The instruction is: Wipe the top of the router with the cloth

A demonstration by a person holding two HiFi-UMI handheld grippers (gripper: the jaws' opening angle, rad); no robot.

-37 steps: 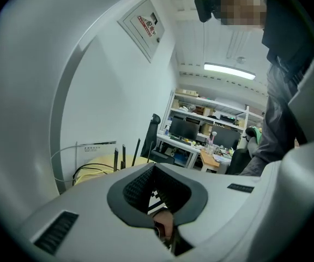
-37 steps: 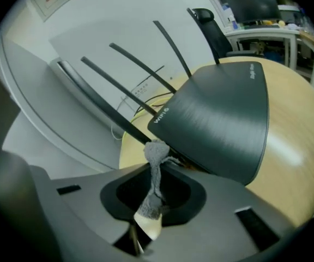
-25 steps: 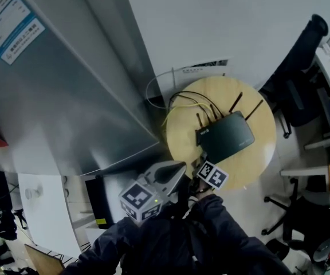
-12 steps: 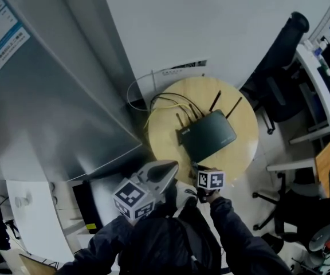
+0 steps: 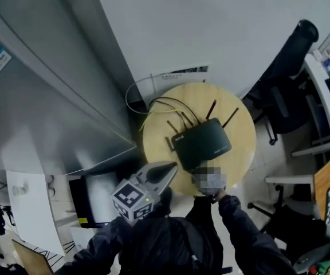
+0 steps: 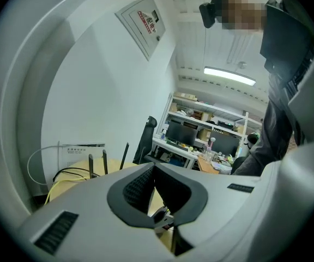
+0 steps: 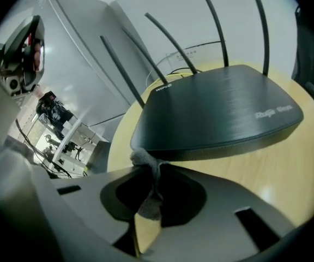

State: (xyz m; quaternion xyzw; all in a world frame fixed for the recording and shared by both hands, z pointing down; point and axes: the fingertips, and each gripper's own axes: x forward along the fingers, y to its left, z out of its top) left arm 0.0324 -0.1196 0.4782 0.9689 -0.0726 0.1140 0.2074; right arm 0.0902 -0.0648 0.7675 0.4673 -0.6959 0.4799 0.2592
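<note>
A black router (image 5: 202,144) with several upright antennas lies on a small round wooden table (image 5: 242,130). In the right gripper view the router (image 7: 217,111) fills the middle, and a small grey cloth (image 7: 150,190) is pinched in my right gripper (image 7: 154,171), its top end touching the router's near edge. In the head view the right gripper (image 5: 202,173) is at the router's near side, partly under a mosaic patch. My left gripper (image 5: 171,168) hangs shut and empty off the table's near-left edge. In its own view the left gripper (image 6: 154,171) points past the antennas (image 6: 103,160).
Yellow and black cables (image 5: 162,105) run from the router's back to the wall, with a white cable loop (image 5: 132,96) beside them. A grey panel (image 5: 50,96) stands left of the table. A black office chair (image 5: 285,79) and desks (image 5: 325,90) are to the right.
The head view has swung, so the table and router sit further left and lower in the picture. My right gripper stays at the router's near edge; the left stays low.
</note>
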